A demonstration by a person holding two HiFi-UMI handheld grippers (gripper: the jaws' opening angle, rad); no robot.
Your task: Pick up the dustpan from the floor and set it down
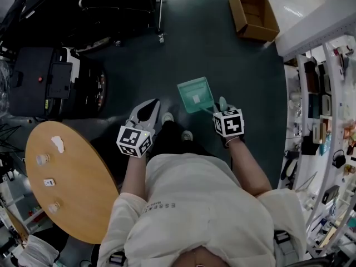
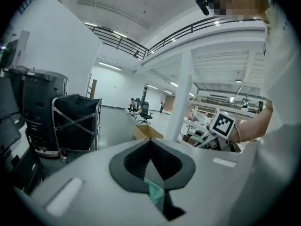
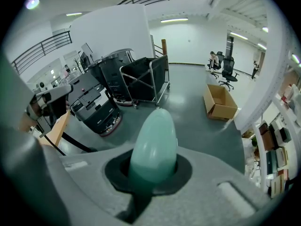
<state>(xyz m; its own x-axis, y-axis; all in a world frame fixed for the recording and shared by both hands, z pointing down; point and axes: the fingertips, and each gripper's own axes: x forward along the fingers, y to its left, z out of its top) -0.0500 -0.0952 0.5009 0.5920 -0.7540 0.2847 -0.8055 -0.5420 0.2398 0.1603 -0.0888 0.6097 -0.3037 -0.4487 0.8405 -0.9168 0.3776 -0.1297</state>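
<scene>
A green dustpan (image 1: 196, 93) hangs tilted above the dark floor, in front of the person's feet. My right gripper (image 1: 222, 102) is shut on its handle, which fills the jaws as a pale green rounded end (image 3: 154, 142) in the right gripper view. My left gripper (image 1: 152, 105) is to the left of the dustpan and apart from it. Its jaws are shut with nothing between them, and its black pads (image 2: 136, 161) meet at a point. A sliver of the green dustpan (image 2: 154, 192) shows below them.
An open cardboard box (image 1: 253, 13) lies on the floor farther ahead. A round wooden table (image 1: 83, 199) stands at the left, with a black machine (image 1: 50, 79) beyond it. Cluttered shelves (image 1: 322, 115) line the right side, and a black cart (image 1: 117, 7) stands at the far left.
</scene>
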